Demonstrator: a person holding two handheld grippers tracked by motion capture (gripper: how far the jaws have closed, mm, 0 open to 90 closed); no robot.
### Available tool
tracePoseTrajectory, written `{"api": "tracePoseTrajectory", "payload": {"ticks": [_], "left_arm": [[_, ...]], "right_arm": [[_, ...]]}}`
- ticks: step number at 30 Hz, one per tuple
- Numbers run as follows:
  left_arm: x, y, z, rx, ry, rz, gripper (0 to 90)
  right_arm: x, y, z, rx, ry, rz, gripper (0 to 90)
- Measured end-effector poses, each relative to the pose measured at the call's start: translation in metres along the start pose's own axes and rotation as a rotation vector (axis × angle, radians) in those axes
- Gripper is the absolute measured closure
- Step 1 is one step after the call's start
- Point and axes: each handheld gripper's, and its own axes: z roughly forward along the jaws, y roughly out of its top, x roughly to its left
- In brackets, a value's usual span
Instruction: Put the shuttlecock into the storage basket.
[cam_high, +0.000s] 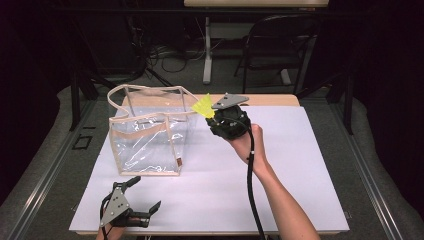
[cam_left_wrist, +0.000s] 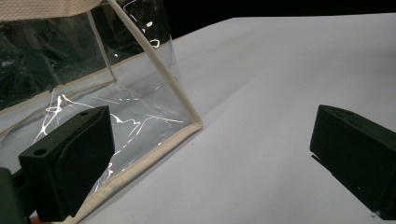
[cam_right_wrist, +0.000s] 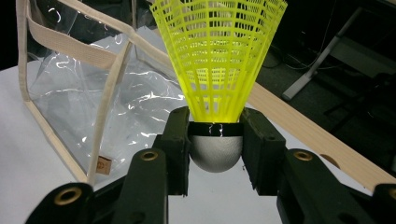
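Shuttlecock (cam_right_wrist: 218, 60) transfer at its midpoint, judged from the high view: the yellow plastic shuttlecock is already picked up and carried, but not yet inside the clear tote bag (cam_high: 150, 137).

Right gripper (cam_right_wrist: 215, 140): its jaws are clamped on the shuttlecock's white rounded base, one pad on each side, with the yellow skirt flaring upward toward the top centre of the right gripper view. In the high view the shuttlecock (cam_high: 203, 106) sits at centre frame, just beside the bag's upper right corner and near the level of its rim, raised off the white table surface (cam_high: 300, 165). Whether it touches the bag's beige trim cannot be told.

Left gripper (cam_high: 142, 200): jaws stand wide apart with nothing between them, low at the lower left of the high view, near the bag's front bottom edge. The left gripper view shows that bottom corner of the bag (cam_left_wrist: 194, 123) between and beyond the two black jaws, apart from both.

Remaining work, as a judgement: bring the shuttlecock over the open mouth of the bag and release it; the idle gripper is placed to steady the bag if it shifts.
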Motion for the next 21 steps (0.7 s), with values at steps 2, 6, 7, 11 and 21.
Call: {"api": "tracePoseTrajectory", "payload": {"ticks": [2,6,7,11,21], "left_arm": [[0.0,0.0,0.0,0.001,0.001,-0.001,0.0],[0.0,0.0,0.0,0.001,0.0,-0.001,0.0],[0.0,0.0,0.0,-0.001,0.0,-0.004,0.0],[0.0,0.0,0.0,0.001,0.0,-0.002,0.0],[0.0,0.0,0.001,0.0,-0.001,-0.005,0.0]], "right_arm": [[0.001,0.002,0.0,-0.002,0.001,-0.002,64.4],[0.002,0.007,0.001,-0.009,-0.002,-0.005,64.4],[0.002,0.008,0.001,-0.013,-0.004,-0.007,64.4],[0.001,0.012,0.002,-0.02,-0.001,-0.007,64.4],[0.003,0.021,0.005,-0.029,-0.007,-0.011,64.4]]}}
